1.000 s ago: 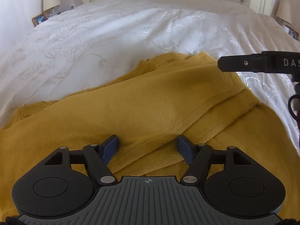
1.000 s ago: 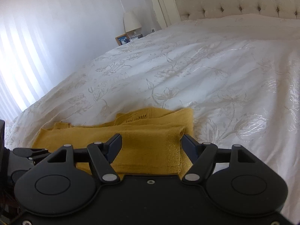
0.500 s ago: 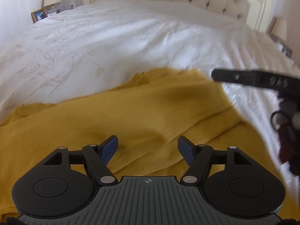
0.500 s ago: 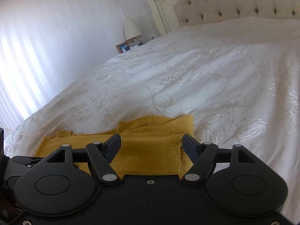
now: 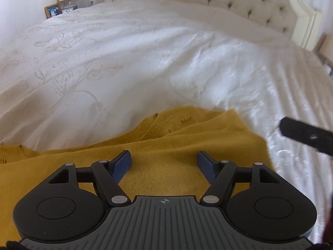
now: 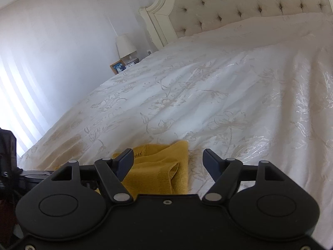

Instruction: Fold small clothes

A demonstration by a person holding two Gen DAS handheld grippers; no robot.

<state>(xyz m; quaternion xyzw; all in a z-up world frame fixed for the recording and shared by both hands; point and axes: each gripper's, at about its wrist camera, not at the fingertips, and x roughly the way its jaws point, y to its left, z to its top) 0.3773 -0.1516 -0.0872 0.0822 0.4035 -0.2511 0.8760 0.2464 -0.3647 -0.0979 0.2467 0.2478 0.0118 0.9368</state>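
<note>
A mustard-yellow knit garment (image 5: pixel 170 137) lies partly folded on the white bed. My left gripper (image 5: pixel 164 159) hovers over its near part, open, blue pads apart with only cloth beneath them. In the right wrist view the garment's folded corner (image 6: pixel 164 166) shows at the bottom centre. My right gripper (image 6: pixel 168 160) is open above that corner, its left finger over the cloth and its right finger over bare bedspread. A black finger of the right gripper (image 5: pixel 308 136) juts into the left wrist view at the right edge.
White embroidered bedspread (image 5: pixel 124 62) spreads ahead in both views. A tufted cream headboard (image 6: pixel 249 6) stands at the far end. A lamp (image 6: pixel 124 43) and a picture frame (image 6: pixel 117 66) sit on a nightstand at the bed's far left; a striped wall lies beyond.
My left gripper has slid across the garment toward its far right corner, so less yellow cloth fills its view. The right gripper shifted slightly right and rolled; its view shows less of the garment.
</note>
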